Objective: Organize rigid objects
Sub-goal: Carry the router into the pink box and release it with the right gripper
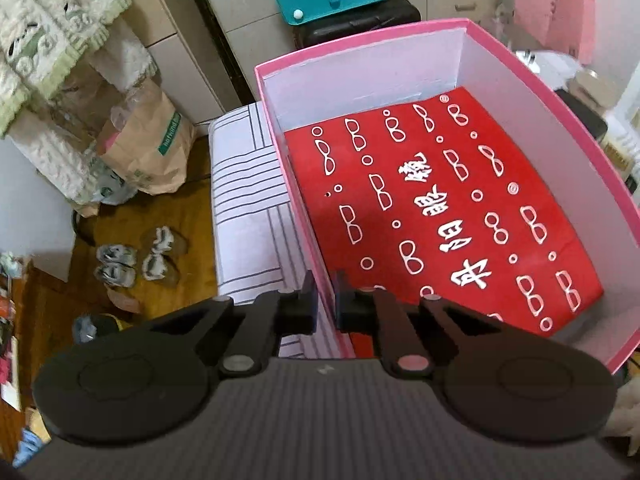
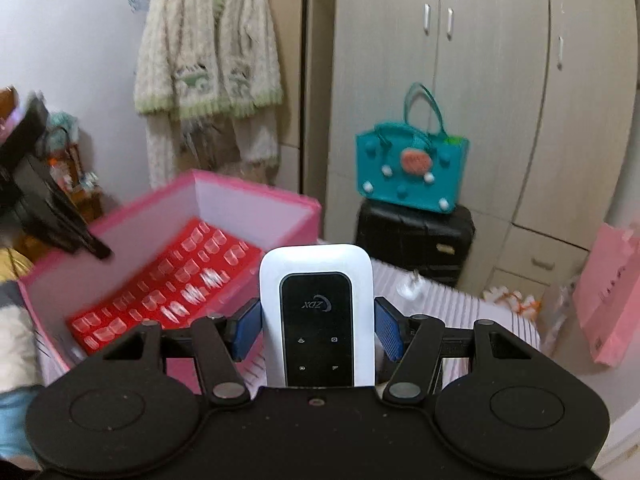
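Note:
A pink box (image 1: 360, 37) with white inner walls stands on a striped sheet, and a red cloth (image 1: 432, 208) printed with white glasses lies on its floor. My left gripper (image 1: 324, 304) is shut on the box's left wall, one finger inside and one outside. In the right wrist view the same box (image 2: 256, 194) sits to the left, the red cloth (image 2: 168, 288) shows inside it, and the left gripper (image 2: 100, 251) clamps its near-left wall. My right gripper (image 2: 316, 320) is shut on a white pocket device (image 2: 316, 264) with a black panel, held upright above the bed, right of the box.
The striped sheet (image 1: 248, 208) covers the bed under the box. Behind it a teal bag (image 2: 412, 168) rests on a black suitcase (image 2: 416, 240) before a wardrobe. A pink paper bag (image 2: 608, 292) hangs at right. A brown paper bag (image 1: 148, 152) and slippers (image 1: 136, 260) lie on the floor.

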The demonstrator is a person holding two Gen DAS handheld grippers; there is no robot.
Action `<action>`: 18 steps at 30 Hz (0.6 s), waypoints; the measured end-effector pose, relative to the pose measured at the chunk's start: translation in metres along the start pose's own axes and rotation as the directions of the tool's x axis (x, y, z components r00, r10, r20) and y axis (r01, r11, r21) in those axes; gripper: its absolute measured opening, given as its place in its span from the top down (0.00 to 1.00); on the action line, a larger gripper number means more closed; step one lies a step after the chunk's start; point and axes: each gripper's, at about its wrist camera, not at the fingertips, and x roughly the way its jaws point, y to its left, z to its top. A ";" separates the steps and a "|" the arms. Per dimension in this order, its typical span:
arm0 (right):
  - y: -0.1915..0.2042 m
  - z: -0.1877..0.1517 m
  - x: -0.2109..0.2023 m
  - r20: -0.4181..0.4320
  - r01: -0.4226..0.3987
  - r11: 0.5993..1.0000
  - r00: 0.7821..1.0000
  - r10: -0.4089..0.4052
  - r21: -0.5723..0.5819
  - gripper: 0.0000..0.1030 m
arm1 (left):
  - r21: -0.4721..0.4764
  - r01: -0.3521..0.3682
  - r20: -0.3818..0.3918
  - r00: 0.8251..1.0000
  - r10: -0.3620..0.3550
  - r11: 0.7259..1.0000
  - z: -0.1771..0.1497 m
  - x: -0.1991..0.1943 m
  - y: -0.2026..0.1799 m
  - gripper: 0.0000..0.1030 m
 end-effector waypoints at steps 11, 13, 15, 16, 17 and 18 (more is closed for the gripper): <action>0.031 0.070 0.024 -0.075 -0.320 0.947 0.945 0.319 -0.005 0.37 | 0.028 0.021 -0.001 1.000 -0.021 0.999 0.001 0.003 0.004 0.92; 0.043 0.073 0.050 -0.150 -0.368 0.929 0.917 0.369 0.037 0.37 | 0.023 0.032 0.001 0.999 -0.032 0.999 0.001 0.004 0.008 0.92; 0.052 0.074 0.077 -0.225 -0.392 0.915 0.887 0.403 0.093 0.37 | 0.019 0.039 0.005 0.999 -0.039 0.999 0.000 0.005 0.010 0.92; 0.056 0.074 0.094 -0.266 -0.401 0.908 0.868 0.420 0.124 0.37 | 0.019 0.041 0.007 0.999 -0.041 0.999 0.000 0.006 0.012 0.92; 0.061 0.073 0.111 -0.306 -0.404 0.901 0.847 0.434 0.157 0.37 | 0.020 0.040 0.009 0.999 -0.041 0.999 0.000 0.006 0.010 0.92; 0.064 0.072 0.126 -0.341 -0.404 0.895 0.828 0.446 0.188 0.37 | 0.021 0.039 0.012 0.999 -0.039 0.999 -0.001 0.007 0.011 0.92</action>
